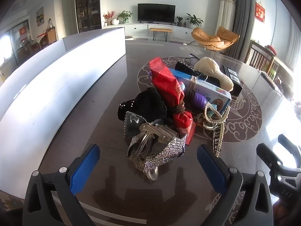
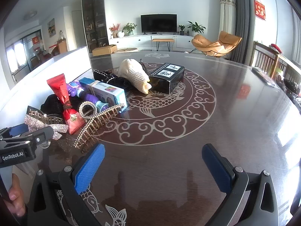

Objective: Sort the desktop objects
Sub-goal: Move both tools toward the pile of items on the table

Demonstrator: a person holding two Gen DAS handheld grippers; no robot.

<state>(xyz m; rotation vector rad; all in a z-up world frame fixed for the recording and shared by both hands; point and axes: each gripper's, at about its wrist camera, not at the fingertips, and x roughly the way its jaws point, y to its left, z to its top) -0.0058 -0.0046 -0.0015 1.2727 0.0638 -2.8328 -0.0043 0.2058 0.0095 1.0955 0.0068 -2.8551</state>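
A pile of small objects lies on the dark patterned table (image 1: 105, 98). Nearest my left gripper (image 1: 148, 162) is a rhinestone bow hair clip (image 1: 163, 152) with a clear claw clip (image 1: 158, 131). Behind are a black knit item (image 1: 144, 103), a red wrapped packet (image 1: 167, 86), a purple toy (image 1: 199, 99), a blue-white box (image 1: 210, 88), a pearl hair comb (image 1: 218, 128), a cream knit item (image 1: 212, 71) and a black box (image 2: 167, 77). The left gripper is open and empty just in front of the bow. My right gripper (image 2: 153, 162) is open and empty over bare table, right of the pearl comb (image 2: 97, 120).
A long white box wall (image 1: 56, 86) runs along the table's left side. The left gripper's body (image 2: 20, 146) shows at the left of the right wrist view, and the right gripper's body (image 1: 278, 162) at the right of the left wrist view. Wooden chairs (image 2: 267, 60) stand at the far right.
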